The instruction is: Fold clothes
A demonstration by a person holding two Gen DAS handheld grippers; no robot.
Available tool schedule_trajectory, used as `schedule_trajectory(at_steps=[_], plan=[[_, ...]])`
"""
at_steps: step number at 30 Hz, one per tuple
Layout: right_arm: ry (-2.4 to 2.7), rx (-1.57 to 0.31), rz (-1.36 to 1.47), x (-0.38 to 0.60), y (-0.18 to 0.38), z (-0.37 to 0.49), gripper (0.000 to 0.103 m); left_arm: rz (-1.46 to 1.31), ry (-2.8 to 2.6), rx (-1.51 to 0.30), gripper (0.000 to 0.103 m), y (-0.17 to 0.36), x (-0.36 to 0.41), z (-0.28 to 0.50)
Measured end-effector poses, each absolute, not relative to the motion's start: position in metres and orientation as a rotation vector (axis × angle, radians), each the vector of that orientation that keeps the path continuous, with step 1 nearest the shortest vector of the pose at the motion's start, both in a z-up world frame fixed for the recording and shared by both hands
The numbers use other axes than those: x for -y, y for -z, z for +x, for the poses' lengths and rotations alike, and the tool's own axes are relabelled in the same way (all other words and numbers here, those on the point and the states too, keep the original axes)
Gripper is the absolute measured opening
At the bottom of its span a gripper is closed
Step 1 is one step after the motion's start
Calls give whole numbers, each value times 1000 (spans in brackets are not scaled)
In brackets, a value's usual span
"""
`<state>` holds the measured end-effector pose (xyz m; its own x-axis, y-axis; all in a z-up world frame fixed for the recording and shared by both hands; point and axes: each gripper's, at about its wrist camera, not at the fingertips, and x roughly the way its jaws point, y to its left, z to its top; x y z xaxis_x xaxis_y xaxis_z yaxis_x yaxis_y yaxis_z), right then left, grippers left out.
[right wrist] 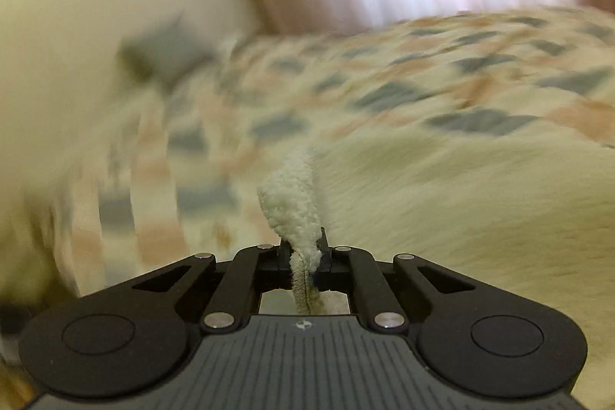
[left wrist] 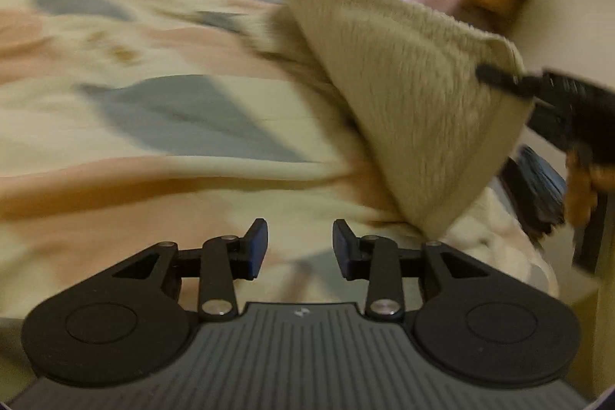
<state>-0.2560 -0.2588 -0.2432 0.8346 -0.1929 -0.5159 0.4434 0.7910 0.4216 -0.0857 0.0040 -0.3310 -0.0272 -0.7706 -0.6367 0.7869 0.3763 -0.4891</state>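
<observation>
Fold under way, not finished. Right gripper [right wrist: 303,256] jaws clamped on edge of beige fleece garment [left wrist: 415,95], lifting it off patterned bed [left wrist: 153,125] near bed's right edge. Left gripper [left wrist: 300,244] jaws apart, empty. Laying flat, remaining folds pending.

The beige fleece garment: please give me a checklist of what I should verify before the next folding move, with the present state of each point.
1. Right gripper shut on the beige fleece garment: ok, an edge is pinched between its fingers.
2. Left gripper free: ok, open, nothing between its fingers.
3. Garment corner lifted off the patterned bedspread: ok, it hangs raised.
4. Garment lying flat without wrinkles: cannot tell, pictures blurred.
5. Lower corner within the left gripper's reach: cannot tell.
</observation>
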Motion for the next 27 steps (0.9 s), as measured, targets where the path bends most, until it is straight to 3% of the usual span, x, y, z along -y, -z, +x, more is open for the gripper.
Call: schedule_trajectory(at_steps=[4,8,12,15,17,18,21,27], plan=[[493,-390,684,318,224,-318,7,136,1341,-899,52,327,43,-150],[596,-347,796,355,231,-366,7,214,1431,-809,54,329,87,-214],[628,-314,871,368,242,-403,7,280,1366,-692,69,335,128,-261],[625,-300,892,368,244,-427,7,336,1281,-613,69,328,144,-265],[611,-293,916,372,249,-430,7,358,1260,-556,64,308,146,-256],[608,-286,928,374,251,-433,7,368,1250,-527,57,298,146,-252],[589,-251,979,380,256,-441,7,399,1216,-442,8,269,149,-239],[559,-133,1018,380,236,-449,7,458,1146,-272,8,209,154,-213]])
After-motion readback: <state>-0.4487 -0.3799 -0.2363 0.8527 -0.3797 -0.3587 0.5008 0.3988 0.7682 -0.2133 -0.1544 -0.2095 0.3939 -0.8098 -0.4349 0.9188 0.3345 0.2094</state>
